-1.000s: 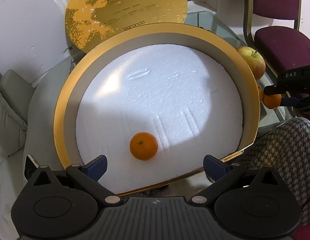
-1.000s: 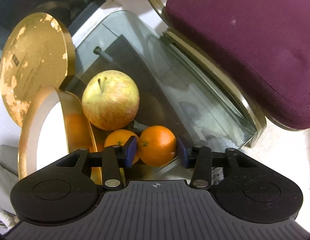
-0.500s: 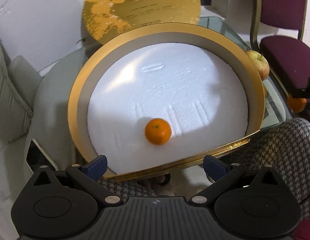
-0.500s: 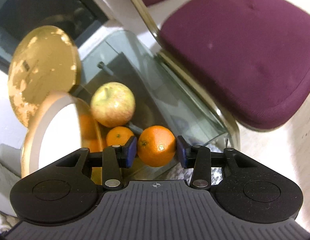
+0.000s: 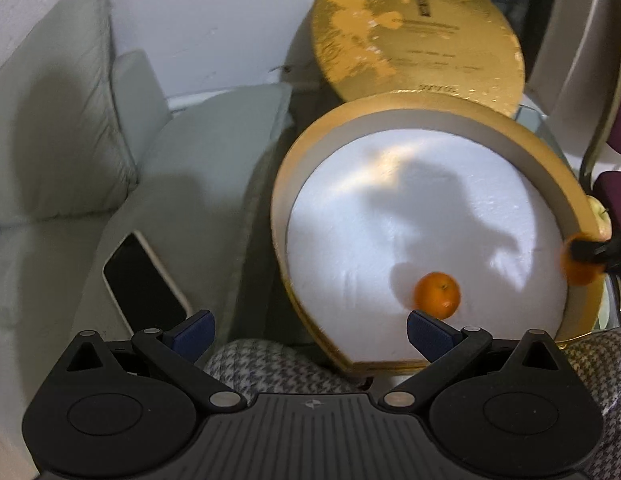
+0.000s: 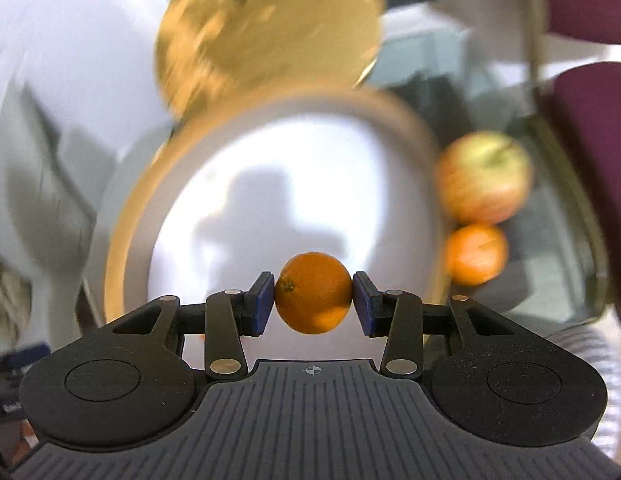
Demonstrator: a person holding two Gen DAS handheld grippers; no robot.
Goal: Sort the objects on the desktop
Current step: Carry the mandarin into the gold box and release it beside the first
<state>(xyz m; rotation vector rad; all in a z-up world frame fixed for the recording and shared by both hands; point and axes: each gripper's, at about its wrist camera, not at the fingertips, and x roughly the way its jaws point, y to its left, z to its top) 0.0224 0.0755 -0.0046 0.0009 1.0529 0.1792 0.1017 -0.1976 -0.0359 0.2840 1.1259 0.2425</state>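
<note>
Lifted off the glass table [image 6: 550, 264], an orange [image 6: 313, 293] is clamped in the right gripper [image 6: 313, 299] over the round box's [image 6: 122, 240] right rim for dropping inside, while the left gripper [image 5: 308, 330] waits wide open, empty.

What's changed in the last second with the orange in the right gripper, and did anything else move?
The right gripper, shut on its orange throughout, has lifted it off the glass table and carried it left over the round gold box. The left gripper stayed open. The orange inside the box, the apple and the other orange stayed put.
</note>
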